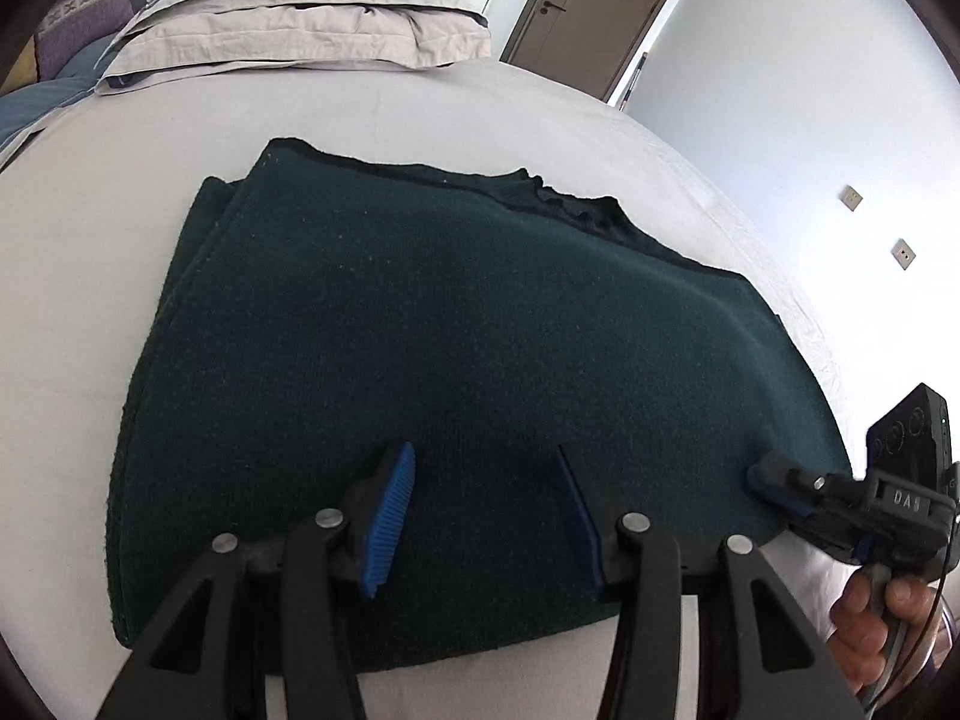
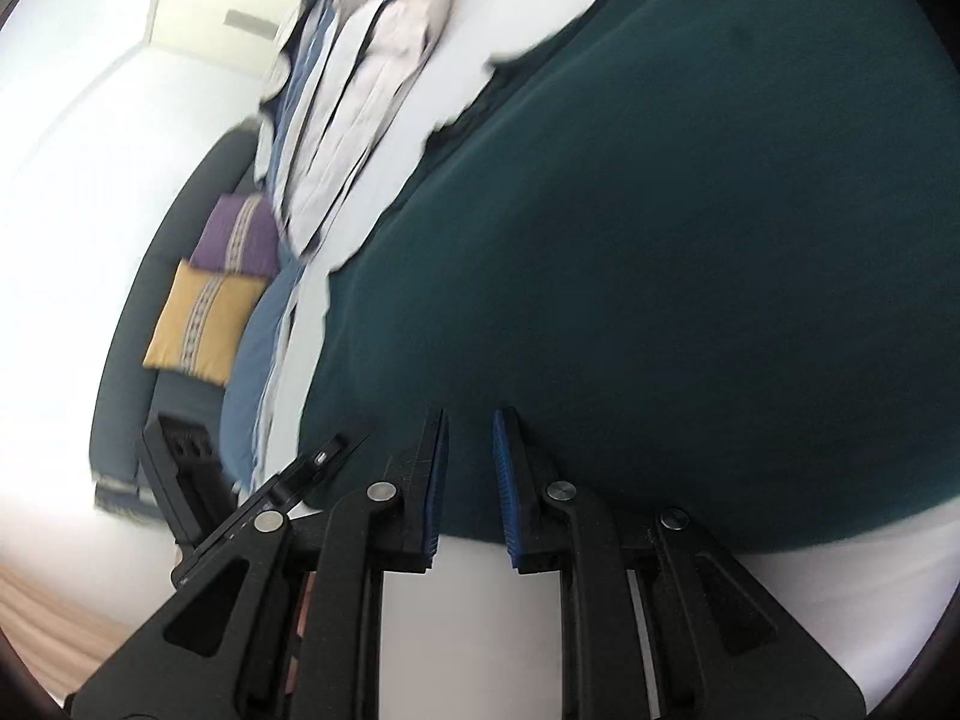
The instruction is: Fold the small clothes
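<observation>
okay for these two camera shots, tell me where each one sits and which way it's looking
Left wrist: on the left gripper, looking down its open fingers across the green garment on the bed toward pillows and door; the right gripper and hand show.
Right wrist: on the right gripper, tilted, facing garment, pillows, cushions.
Shared: garment, bed, pillows.

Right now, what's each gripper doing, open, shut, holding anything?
Left gripper: open above the dark green sweater, holding nothing.
Right gripper: narrowly open at the sweater's near edge, nothing between its pads.
</observation>
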A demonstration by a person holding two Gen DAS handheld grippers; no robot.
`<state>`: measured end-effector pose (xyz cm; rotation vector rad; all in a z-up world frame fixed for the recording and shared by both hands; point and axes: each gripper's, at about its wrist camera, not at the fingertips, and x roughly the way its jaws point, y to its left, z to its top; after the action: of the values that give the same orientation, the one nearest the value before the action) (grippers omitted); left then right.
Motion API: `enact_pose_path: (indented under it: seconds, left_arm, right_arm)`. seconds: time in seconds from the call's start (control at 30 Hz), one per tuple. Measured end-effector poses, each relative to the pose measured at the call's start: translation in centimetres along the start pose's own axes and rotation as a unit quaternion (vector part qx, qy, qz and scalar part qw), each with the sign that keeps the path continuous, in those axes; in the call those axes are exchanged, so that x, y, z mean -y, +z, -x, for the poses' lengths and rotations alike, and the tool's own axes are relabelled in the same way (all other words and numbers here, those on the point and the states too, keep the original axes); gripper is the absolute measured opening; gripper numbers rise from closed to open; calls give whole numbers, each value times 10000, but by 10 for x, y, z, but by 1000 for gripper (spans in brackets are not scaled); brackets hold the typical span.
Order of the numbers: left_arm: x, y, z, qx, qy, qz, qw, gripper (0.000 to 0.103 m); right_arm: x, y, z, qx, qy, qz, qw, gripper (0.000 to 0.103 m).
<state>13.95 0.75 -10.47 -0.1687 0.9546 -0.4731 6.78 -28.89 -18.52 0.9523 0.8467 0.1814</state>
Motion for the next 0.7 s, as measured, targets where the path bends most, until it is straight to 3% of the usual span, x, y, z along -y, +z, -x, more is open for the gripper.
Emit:
enact_pose_path:
  seconds: [0.17,0.23,0.33,0.5,0.57,0.7]
  left_arm:
    - [1,0,-3,21,19,-34,10000,50]
    - [1,-1,-3,22,25,-39,10000,50]
    - [4,0,-4,30,83,-97,9999,50]
    - [6,-2,-4,29,125,-123,9998,50]
    - [5,-2,-5,25,111,-116,9999,50]
    - [3,-2,-5,28,40,-75,10000,50]
  right_arm:
    - [62,13,80,902,-311,-729,9928,15]
    - [67,17,109,1241,-543,-875,9869,17]
    - [56,27,132,1374,-466,-678,9871,18]
    - [0,32,92,822,-152,50,9965,18]
    - [-35,29,37,570,-90,154,9982,19]
    - [-59,22,-11,55,-39,380,9993,21]
